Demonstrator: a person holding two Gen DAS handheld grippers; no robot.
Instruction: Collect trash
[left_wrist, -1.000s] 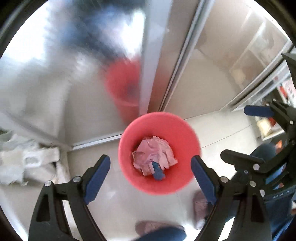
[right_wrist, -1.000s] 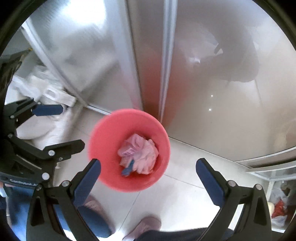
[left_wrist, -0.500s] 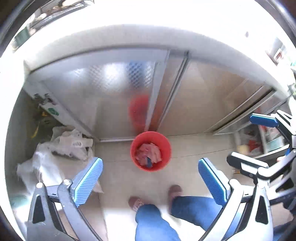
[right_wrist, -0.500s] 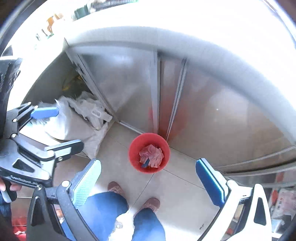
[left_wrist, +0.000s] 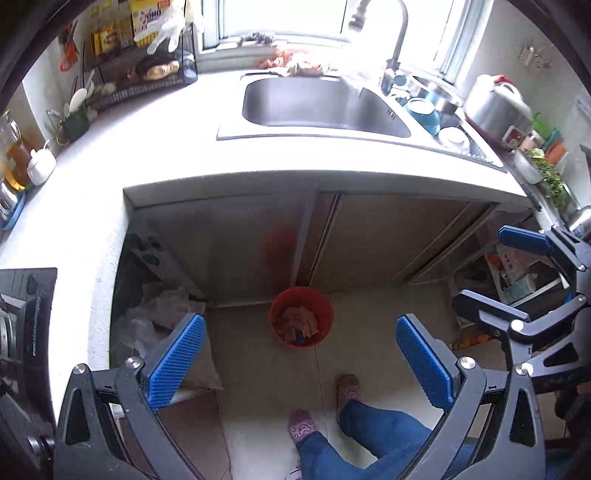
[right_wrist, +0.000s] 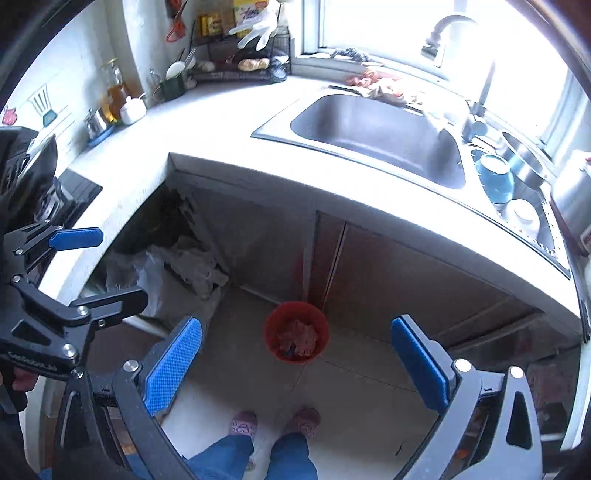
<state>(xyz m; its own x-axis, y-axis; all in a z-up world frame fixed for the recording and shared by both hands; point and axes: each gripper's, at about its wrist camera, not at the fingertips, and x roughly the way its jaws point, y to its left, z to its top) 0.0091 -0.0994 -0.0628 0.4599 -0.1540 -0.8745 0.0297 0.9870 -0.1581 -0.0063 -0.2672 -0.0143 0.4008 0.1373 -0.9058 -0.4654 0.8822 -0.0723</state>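
Both tools are hanging high and angled down, holding nothing: left tool is gaping wide with empty jaws, right tool likewise spread. The red bin is sitting on the tiled floor against the cabinet doors, trash lying crumpled inside, presumably parked there for easy dropping. The pale surface is wrapping an L around a steel sink below a bright window.

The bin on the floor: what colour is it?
Red; the bin shows best in the left wrist view.
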